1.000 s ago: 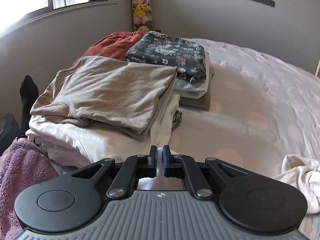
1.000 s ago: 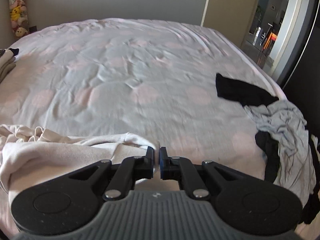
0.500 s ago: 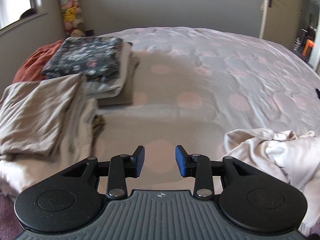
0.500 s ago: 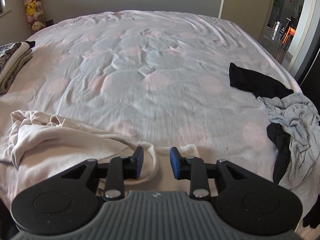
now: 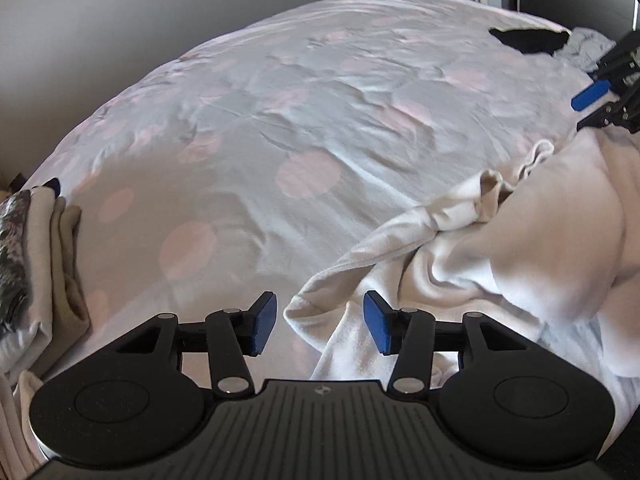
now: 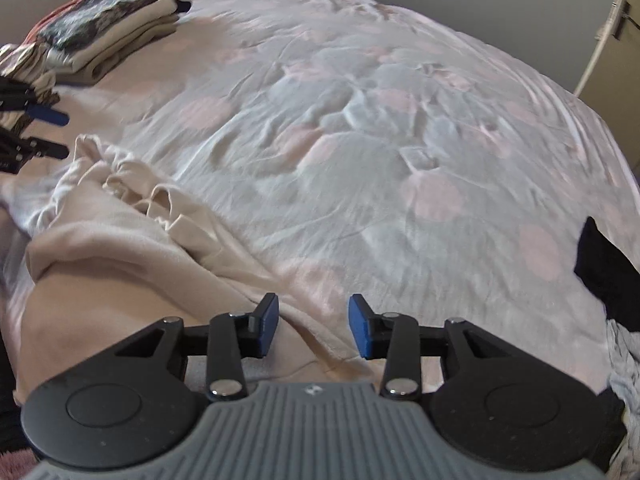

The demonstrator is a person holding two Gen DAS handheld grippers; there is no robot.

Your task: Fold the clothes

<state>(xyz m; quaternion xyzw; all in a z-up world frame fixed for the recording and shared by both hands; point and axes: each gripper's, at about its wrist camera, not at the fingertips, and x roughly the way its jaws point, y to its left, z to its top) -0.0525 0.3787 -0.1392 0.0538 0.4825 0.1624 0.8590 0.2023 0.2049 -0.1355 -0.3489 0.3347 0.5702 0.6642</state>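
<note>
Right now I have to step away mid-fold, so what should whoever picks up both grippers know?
Left gripper: open, empty, a corner of the cream garment between its jaws.
Right gripper: open, empty, over the same garment's edge.
Done: folded stack at the far left of the bed.
Left: the cream garment lies crumpled and unfolded; a black garment and a grey one wait at the right edge.

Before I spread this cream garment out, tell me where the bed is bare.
The widest bare patch is the middle of the polka-dot duvet, bordered by the folded stack on the far left, the cream garment in front and the black garment on the right. It is crowded beside the stack and at the right edge, where the grey garment lies.
</note>
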